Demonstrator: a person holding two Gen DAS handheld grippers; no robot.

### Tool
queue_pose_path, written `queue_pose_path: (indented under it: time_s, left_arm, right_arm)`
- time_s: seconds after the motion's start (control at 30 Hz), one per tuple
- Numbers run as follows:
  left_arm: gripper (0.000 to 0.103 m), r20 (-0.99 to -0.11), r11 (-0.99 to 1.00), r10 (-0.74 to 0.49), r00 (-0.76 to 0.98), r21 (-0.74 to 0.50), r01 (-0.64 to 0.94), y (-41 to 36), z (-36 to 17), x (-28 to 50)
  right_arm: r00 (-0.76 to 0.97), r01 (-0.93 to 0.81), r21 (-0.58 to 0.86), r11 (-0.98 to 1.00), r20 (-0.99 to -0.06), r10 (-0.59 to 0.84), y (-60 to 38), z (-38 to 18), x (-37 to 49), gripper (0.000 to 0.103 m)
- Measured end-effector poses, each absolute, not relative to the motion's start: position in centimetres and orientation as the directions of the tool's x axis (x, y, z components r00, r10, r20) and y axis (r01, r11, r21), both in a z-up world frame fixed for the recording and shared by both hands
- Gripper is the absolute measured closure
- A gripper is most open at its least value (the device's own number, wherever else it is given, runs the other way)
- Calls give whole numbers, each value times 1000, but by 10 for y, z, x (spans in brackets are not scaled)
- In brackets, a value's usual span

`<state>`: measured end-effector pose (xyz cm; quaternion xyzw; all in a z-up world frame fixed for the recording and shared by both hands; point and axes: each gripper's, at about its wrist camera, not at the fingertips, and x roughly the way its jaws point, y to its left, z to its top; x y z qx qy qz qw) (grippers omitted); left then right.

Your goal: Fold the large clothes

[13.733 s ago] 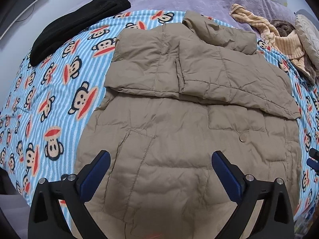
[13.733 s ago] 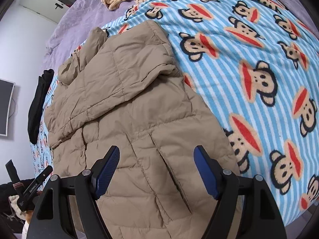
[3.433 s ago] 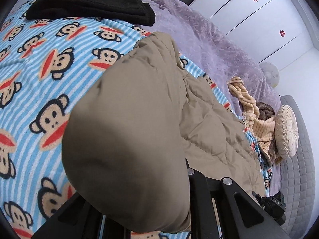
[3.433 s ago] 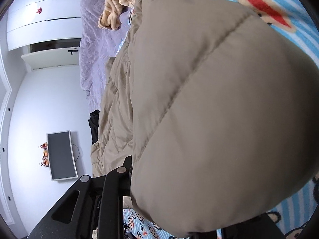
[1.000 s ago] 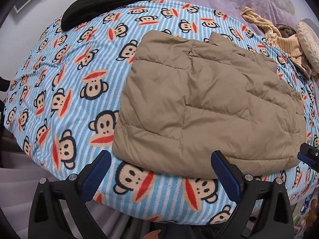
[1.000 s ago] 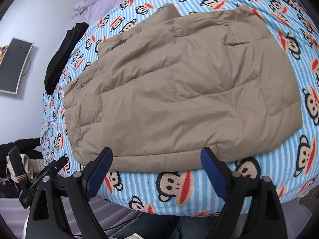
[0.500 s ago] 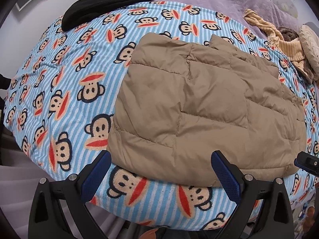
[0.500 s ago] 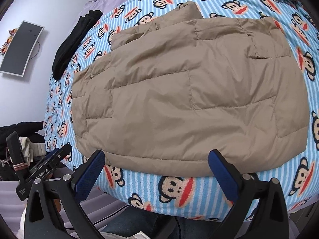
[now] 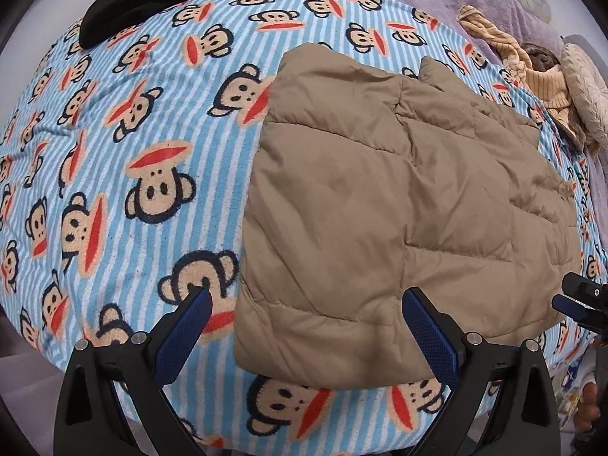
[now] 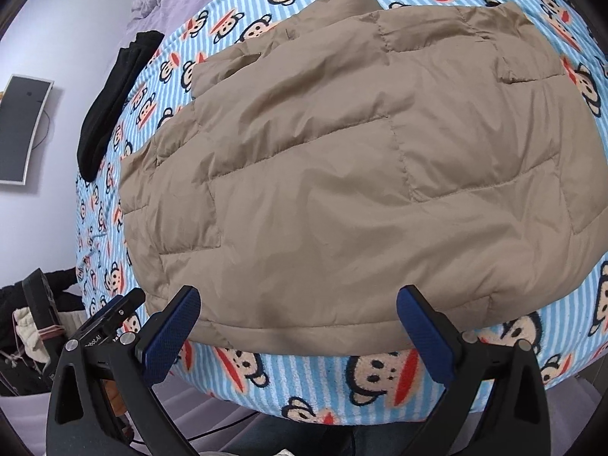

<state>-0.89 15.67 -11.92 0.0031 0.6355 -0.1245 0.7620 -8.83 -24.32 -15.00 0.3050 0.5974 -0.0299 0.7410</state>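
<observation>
Left wrist view: my left gripper [image 9: 304,304] sits with jaws spread wide and nothing in them, lower and closer to the folded tan puffer jacket [image 9: 399,197] than a second ago; the jacket's near-left corner now lies between the pads, flat on the monkey-print blanket [image 9: 114,152].

Right wrist view: right gripper [image 10: 294,304] also gaping, empty; jacket [image 10: 342,174] hem looms nearer than before; black garment [image 10: 110,102] stays far left.

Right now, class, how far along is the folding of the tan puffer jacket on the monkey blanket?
Done: the jacket lies folded into a compact rectangle on the blanket. In hand: nothing; the left gripper and right gripper hover with open, empty jaws at its near edge. Left: perhaps one more fold.
</observation>
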Motion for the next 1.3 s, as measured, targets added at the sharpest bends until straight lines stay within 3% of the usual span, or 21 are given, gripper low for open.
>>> queue_pose_path:
  time_s: [0.1,0.23,0.3,0.37,0.43,0.7,0.87,0.93,0.97,1.0,1.1,1.23,1.3]
  left_arm:
    - [3,-967,965,-203,157,-170,198,172,-125,7]
    - [3,-947,945,-300,116,-278,170,198,-137,31]
    - [3,-934,926,-346,89,-325,194,204,-146,40]
    - [3,-909,888,-416,27,-399,230,205,-161,50]
    - [3,-876,846,-481,-42,-476,240,201,-178,60]
    - [3,-759,695,-618,-204,-649,309,159,-210,86]
    - [3,-743,653,-614,-268,-668,355,130,-217,87]
    - [23,-750,641,-602,-273,-658,395,120,-216,83]
    - [46,-734,621,-613,-294,-677,396,116,-215,83]
    - [60,-706,603,-633,-318,-707,370,116,-215,83]
    - [71,-689,601,-654,-313,-724,338,120,-206,83]
    - [74,-688,602,-668,-283,-723,339,120,-180,78]
    - [74,-692,606,-672,-264,-718,342,118,-163,74]
  right_arm:
    - [283,434,412,801,-907,313,-239,-154,-82,0]
    - [303,448,401,799,-909,286,-237,-153,-74,2]
    - [318,445,402,800,-906,279,-237,-153,-69,16]
    - [315,442,392,807,-910,269,-237,-155,-62,45]
    - [313,441,395,806,-909,274,-237,-160,-55,55]
    - [301,429,359,829,-922,244,-233,-176,-38,57]
    - [304,441,359,823,-922,239,-232,-180,-37,57]
    - [303,444,356,823,-923,236,-231,-180,-37,57]
    - [301,445,353,823,-925,234,-231,-180,-36,57]
    - [298,445,350,824,-926,233,-231,-180,-36,57]
    - [292,425,341,839,-928,230,-230,-174,-34,57]
    - [350,385,276,881,-926,138,-234,-151,-33,59]
    - [380,381,268,885,-918,115,-242,-144,-31,71]
